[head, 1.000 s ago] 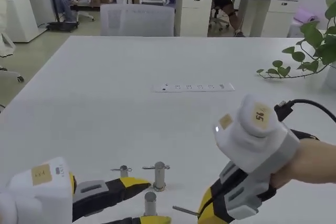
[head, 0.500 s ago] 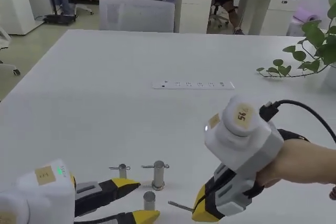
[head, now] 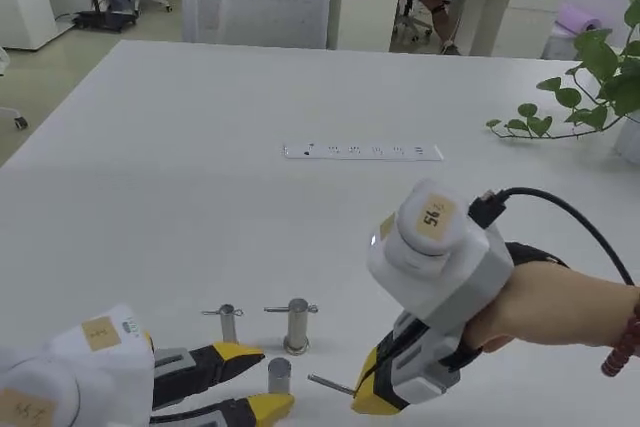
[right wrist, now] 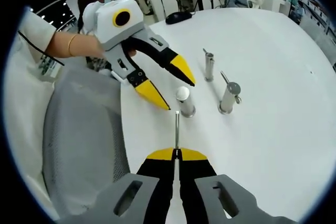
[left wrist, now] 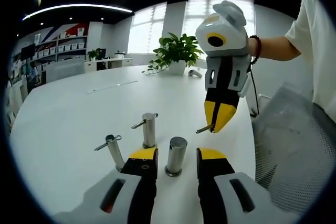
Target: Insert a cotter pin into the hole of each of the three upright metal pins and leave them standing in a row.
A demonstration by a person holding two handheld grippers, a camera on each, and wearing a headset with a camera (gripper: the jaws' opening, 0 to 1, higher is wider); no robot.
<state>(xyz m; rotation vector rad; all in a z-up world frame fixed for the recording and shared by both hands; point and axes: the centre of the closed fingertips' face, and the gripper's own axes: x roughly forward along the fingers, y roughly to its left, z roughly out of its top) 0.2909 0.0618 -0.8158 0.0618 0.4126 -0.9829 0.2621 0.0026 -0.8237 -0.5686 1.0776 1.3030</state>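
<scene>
Three metal pins stand near the table's front edge. Two carry cotter pins: one pin (head: 228,321) (left wrist: 114,149) (right wrist: 209,64) and a taller pin (head: 296,325) (left wrist: 148,128) (right wrist: 229,97). The bare pin (head: 279,375) (left wrist: 176,156) (right wrist: 185,100) stands between the jaws of my left gripper (head: 272,379) (left wrist: 177,153) (right wrist: 179,95), which is open around it. My right gripper (head: 365,397) (left wrist: 216,124) (right wrist: 177,153) is shut on a loose cotter pin (head: 328,384) (left wrist: 203,128) (right wrist: 177,127). The cotter pin's free end points at the bare pin, a short gap away.
A white power strip (head: 360,152) lies mid-table. A potted plant (head: 590,77) stands at the right edge. A grey chair (head: 255,12) sits beyond the far edge and another grey chair (right wrist: 79,140) at the near edge. Desks and people are further back.
My right gripper has carried the cotter pin a little leftward, closer to the bare pin. The left gripper stays around that pin. The head camera has tilted.
</scene>
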